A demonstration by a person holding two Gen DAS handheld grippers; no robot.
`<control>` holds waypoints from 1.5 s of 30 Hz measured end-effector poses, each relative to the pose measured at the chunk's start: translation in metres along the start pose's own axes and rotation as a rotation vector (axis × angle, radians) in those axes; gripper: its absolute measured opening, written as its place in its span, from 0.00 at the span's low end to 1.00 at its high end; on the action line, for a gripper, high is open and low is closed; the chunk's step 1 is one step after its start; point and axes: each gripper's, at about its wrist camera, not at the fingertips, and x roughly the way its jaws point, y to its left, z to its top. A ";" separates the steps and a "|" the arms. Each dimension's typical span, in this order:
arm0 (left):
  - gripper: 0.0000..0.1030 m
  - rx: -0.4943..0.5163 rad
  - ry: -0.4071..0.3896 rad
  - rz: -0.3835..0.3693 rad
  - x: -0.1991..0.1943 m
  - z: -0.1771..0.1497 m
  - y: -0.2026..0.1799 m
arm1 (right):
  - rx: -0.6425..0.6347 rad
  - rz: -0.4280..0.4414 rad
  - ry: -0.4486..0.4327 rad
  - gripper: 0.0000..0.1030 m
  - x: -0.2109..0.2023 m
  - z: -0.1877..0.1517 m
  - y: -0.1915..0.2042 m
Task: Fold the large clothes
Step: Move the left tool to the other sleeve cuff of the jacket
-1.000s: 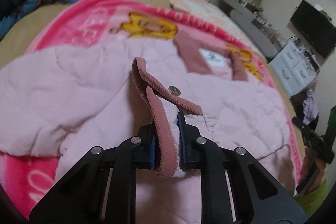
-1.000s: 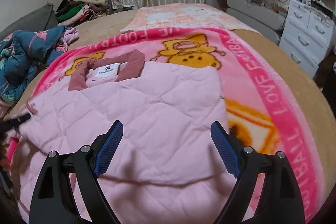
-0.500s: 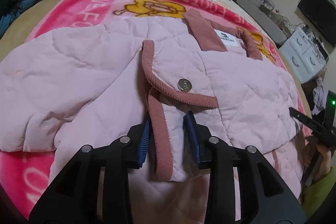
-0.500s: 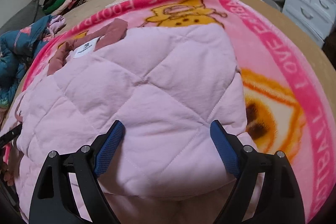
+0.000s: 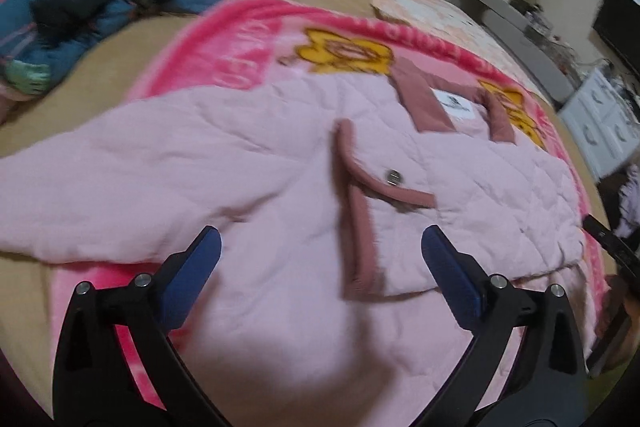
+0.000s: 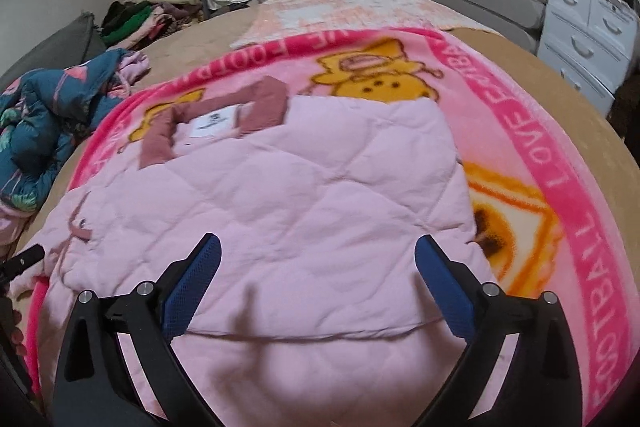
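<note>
Two claws opening wide, left claw (image 5: pixel 320 247), right claw (image 6: pixel 318 255), both empty above pink jacket (image 5: pixel 248 179)

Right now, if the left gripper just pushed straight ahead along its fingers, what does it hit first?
Most likely the pink quilted jacket, near the dark-pink trimmed cuff lying between the opening jaws of the left gripper. Nothing else is in that line; depth is unclear.

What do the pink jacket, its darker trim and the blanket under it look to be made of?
Jacket: soft padded cloth, matte, probably cotton or a blend; diamond quilting lines and a puffy surface show it. Trim: ribbed cloth, maybe corduroy or knit; fine ridges are faintly visible through the blur. Snap: shiny metal by its glint. Blanket: fuzzy printed fleece, likely synthetic.
</note>
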 end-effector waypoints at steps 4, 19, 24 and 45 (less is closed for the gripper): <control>0.91 -0.025 -0.043 0.030 -0.021 0.003 0.015 | -0.027 0.020 -0.024 0.94 -0.013 0.001 0.022; 0.91 -0.230 -0.125 0.188 -0.066 -0.018 0.109 | -0.120 0.094 -0.086 0.94 -0.057 0.006 0.112; 0.91 -0.276 -0.143 0.212 -0.076 -0.018 0.130 | -0.158 0.137 -0.110 0.94 -0.071 0.006 0.146; 0.91 -0.473 -0.145 0.328 -0.094 -0.021 0.236 | -0.329 0.344 -0.102 0.95 -0.068 0.004 0.313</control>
